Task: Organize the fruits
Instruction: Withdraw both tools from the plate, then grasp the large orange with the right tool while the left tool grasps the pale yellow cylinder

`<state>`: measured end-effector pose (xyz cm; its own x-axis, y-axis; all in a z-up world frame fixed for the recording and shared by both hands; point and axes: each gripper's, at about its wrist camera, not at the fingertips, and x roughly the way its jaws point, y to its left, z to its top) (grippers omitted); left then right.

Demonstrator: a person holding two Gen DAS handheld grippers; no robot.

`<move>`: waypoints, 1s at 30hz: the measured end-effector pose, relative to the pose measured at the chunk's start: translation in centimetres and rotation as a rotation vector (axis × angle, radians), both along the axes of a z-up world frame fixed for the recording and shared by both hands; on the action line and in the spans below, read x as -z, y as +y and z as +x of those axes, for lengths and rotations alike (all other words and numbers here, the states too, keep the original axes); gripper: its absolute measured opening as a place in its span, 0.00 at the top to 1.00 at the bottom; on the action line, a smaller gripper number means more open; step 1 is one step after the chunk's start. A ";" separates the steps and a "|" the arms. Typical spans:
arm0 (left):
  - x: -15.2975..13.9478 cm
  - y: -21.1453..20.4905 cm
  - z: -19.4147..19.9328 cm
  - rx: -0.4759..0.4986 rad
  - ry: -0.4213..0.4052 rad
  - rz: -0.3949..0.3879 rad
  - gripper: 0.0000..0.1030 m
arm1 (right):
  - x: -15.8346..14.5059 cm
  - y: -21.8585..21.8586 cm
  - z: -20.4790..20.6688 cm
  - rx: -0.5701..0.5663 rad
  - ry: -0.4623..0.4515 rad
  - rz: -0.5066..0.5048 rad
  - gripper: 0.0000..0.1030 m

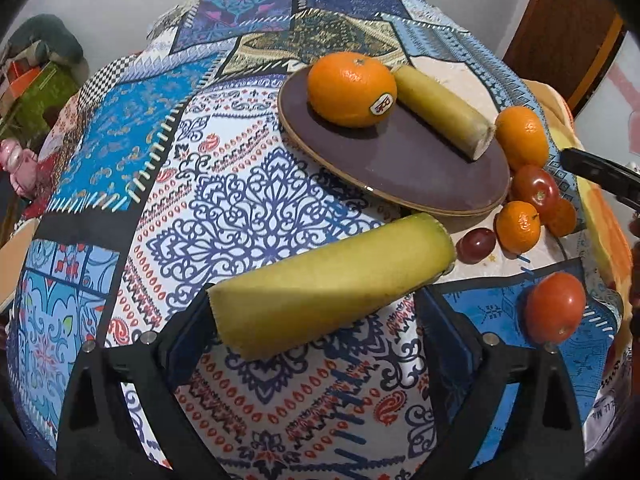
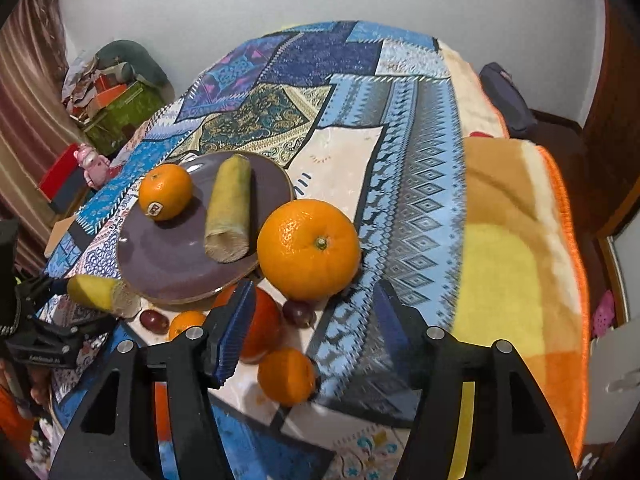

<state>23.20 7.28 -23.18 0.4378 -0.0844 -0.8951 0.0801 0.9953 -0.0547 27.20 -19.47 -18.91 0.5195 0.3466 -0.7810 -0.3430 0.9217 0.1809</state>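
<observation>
left gripper spread wide, yellow-green fruit piece lying loose between its fingers, just short of plate. risk: round piece rolls into the grapes if nudged.

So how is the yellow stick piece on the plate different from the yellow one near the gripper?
The piece on the plate rests on the purple plate beside a stickered orange; the near piece lies on the patterned cloth, off the plate. The near piece sits between the open jaws of the left hand-held gripper; no gripper is around the plate one. Both are yellow-green cylinders with cut ends, lying on their sides.
</observation>
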 end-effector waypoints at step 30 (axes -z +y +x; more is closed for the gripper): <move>-1.5 -2.0 1.4 0.100 -0.025 -0.008 0.04 | -0.5 -0.6 -1.1 0.014 -0.065 0.001 0.67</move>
